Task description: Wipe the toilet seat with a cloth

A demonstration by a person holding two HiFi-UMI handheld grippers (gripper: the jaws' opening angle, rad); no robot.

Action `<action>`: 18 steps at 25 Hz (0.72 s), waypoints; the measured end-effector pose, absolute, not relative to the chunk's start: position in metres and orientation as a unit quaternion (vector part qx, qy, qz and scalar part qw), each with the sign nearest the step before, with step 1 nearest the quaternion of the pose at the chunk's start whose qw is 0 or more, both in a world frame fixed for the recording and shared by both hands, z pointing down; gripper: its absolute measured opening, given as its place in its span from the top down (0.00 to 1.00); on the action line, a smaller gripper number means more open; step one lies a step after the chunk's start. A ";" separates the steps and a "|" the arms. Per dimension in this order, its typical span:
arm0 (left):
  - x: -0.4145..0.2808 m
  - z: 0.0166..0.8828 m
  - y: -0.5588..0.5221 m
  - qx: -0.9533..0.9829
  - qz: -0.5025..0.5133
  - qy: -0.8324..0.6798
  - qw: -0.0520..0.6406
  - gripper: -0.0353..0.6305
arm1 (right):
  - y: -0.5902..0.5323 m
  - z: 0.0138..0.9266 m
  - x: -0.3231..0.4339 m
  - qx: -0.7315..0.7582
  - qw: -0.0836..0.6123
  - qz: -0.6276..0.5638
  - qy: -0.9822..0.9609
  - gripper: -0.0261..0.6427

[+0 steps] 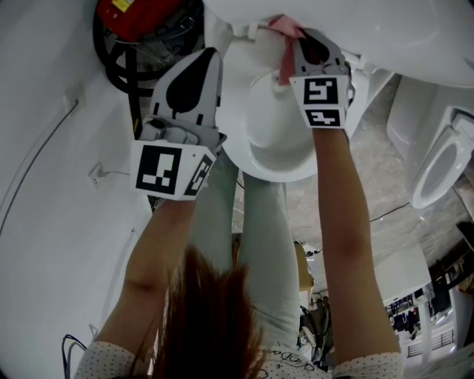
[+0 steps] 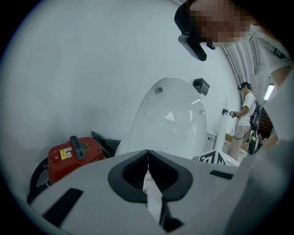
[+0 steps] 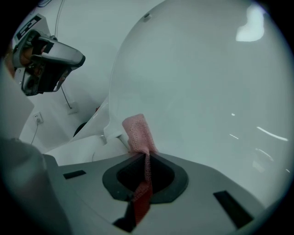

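1. Hair (image 1: 211, 311) and two bare forearms fill the near part of the head view.
2. Left gripper (image 1: 210, 53) hangs beside the left rim of the toilet seat (image 1: 255, 159), jaws together with nothing between them.
3. Right gripper (image 1: 295, 37) has its jaws clamped on a pink cloth (image 1: 284, 27) at the seat's far edge.
4. Above the jaws the cloth bunches near the hinge, under the raised lid (image 3: 206, 92).
5. Far left sits a red machine (image 1: 133, 15).

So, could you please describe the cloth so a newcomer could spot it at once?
Start at the white toilet, its lid raised. At the lid's base the right gripper is shut on the cloth. It alone is pink among white surfaces.
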State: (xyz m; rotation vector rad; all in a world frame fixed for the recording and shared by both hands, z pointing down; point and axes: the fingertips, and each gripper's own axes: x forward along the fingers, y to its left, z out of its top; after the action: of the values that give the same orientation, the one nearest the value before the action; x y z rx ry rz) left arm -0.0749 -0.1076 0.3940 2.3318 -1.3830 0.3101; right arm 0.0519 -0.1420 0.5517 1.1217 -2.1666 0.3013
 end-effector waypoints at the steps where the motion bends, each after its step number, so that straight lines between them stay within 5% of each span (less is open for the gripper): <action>1: -0.074 0.394 -0.107 0.836 0.111 -0.496 0.205 0.96 | -0.142 0.552 0.055 0.432 0.335 0.116 -0.830 0.93; 18: -0.052 0.396 -0.098 0.835 0.120 -0.498 0.198 0.96 | -0.136 0.551 0.100 0.448 0.334 0.111 -0.822 0.93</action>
State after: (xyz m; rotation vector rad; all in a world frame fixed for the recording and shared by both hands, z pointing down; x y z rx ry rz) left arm -0.0518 -0.0979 0.3961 2.3374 -1.3943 0.3350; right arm 0.0997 -0.1359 0.5512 1.1689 -2.1464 0.2909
